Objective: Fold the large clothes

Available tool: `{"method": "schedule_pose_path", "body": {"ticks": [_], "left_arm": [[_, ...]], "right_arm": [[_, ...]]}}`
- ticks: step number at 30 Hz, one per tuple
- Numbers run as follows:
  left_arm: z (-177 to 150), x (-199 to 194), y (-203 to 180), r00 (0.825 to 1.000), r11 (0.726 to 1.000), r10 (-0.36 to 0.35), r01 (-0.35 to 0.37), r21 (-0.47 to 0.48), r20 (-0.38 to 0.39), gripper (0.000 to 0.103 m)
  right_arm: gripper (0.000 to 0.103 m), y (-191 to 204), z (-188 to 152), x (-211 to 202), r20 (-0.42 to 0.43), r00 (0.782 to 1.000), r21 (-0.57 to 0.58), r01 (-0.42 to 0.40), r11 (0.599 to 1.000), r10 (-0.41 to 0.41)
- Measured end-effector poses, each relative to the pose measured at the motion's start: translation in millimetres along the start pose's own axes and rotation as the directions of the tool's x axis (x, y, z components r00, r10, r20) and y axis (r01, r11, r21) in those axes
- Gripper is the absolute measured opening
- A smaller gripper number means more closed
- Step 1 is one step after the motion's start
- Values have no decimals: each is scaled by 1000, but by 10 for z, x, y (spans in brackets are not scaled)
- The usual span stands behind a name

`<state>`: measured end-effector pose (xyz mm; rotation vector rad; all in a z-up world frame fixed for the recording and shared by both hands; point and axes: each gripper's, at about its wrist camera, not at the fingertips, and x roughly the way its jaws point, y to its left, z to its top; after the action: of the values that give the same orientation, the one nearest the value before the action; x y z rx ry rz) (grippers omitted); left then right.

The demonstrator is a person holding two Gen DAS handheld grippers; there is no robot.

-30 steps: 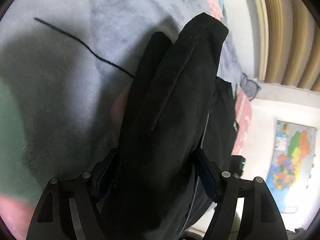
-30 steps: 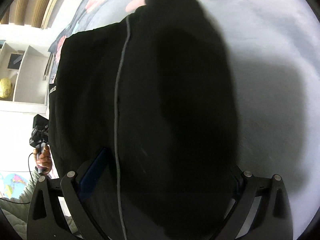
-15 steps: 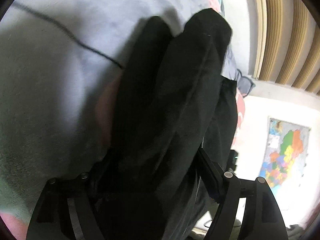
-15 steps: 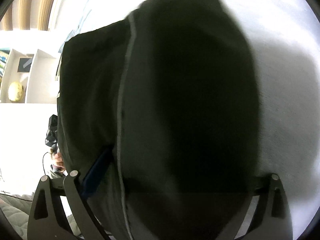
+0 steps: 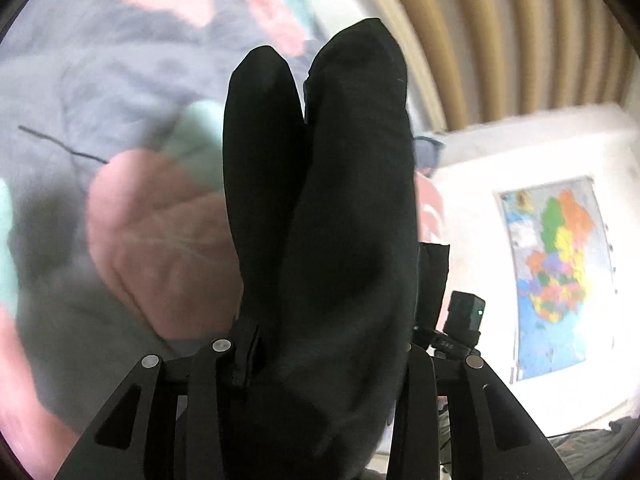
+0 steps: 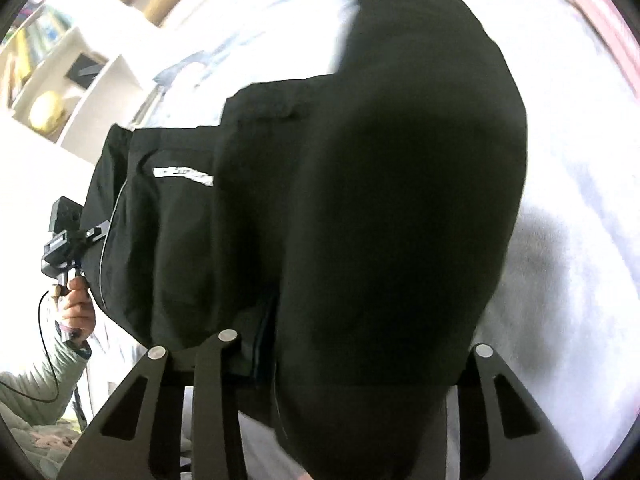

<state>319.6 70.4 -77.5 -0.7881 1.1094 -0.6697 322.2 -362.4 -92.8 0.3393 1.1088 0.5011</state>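
1. Left wrist view: the left gripper [image 5: 320, 360] has just been closing and pinches the black garment [image 5: 340, 200], which bulges between its fingers and reaches ahead in two folds. Behind lie a grey patterned blanket [image 5: 100, 80], a curtain [image 5: 500, 40] and a map [image 5: 556, 272].
2. Right wrist view: the right gripper [image 6: 340, 360] has also been closing and clamps the garment's thick bundle between its fingers. Beyond it are white bedding [image 6: 560, 240], a shelf [image 6: 80, 80], and the person's hand [image 6: 76, 300].

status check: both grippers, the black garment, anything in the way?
Left gripper and right gripper: jaws just closed in, both clamped on black garment. Garment bunched, draped over the fingers, hanging between the two. Bedspread below; nothing seen in the way.
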Motion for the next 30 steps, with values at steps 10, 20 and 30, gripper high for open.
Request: {"method": "schedule_pose_path", "body": {"ticks": [10,20,30], "left_arm": [[-689,-676,-586,998,996,-30,24,86,61,40],[-996,-510,-146,1000,1000,1,-1,-30,0,40],[-994,-423,1542,995,859,78,-38,-510,58,62]], "right_arm": [[43,651,-602,-856,47,998,-51,-29,998,31],[43,526,-1150,-663,-82,996,20,38,999,-37],[58,-587,-1356,-168,-147,986,356,133,925,-85]]}}
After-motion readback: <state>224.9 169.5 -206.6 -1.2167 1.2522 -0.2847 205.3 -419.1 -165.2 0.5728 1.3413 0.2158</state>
